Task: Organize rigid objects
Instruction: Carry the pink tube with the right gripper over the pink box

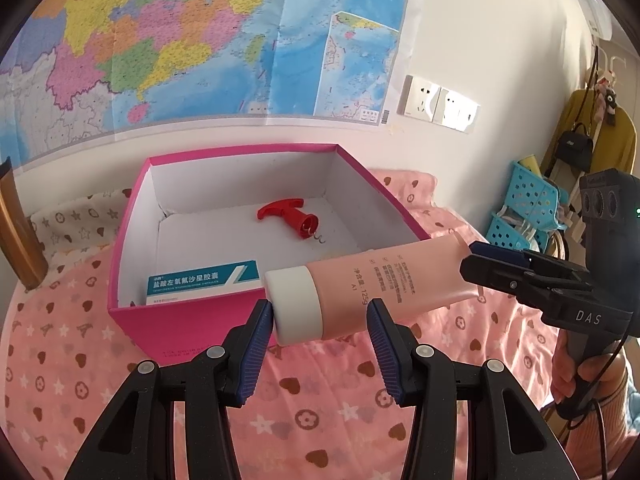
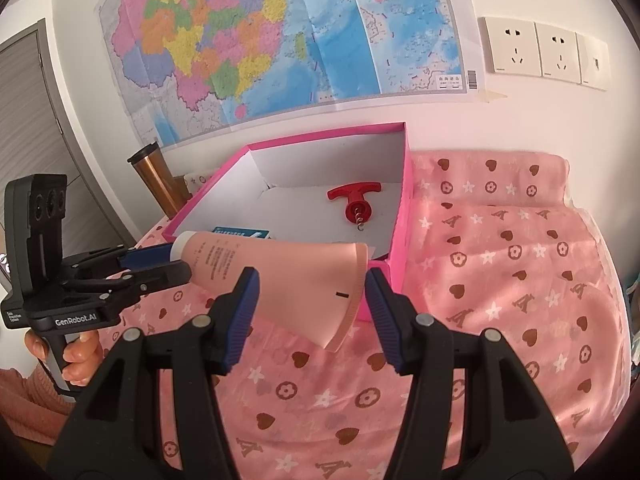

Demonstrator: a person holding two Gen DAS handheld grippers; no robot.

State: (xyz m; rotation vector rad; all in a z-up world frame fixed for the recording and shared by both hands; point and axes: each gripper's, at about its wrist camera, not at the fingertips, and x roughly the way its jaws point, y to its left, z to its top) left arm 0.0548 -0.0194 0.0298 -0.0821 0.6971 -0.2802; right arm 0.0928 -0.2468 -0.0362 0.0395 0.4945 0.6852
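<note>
A pink plastic tube with a white cap [image 1: 380, 280] hung level over the near edge of the pink cardboard box [image 1: 132, 320], likely on its way in beside the red corkscrew [image 1: 288, 216] and the teal-and-white medicine carton [image 1: 200, 280]. The right gripper [image 2: 308, 296] clamped its crimped tail. The left gripper [image 1: 320, 312] straddled the cap, seemingly steadying it; whether it pinched, I couldn't tell.

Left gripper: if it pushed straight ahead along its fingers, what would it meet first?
The left gripper would meet the pink tube first, its white cap end already lying between the open fingers; beyond it is the pink box. Depth is uncertain.
</note>
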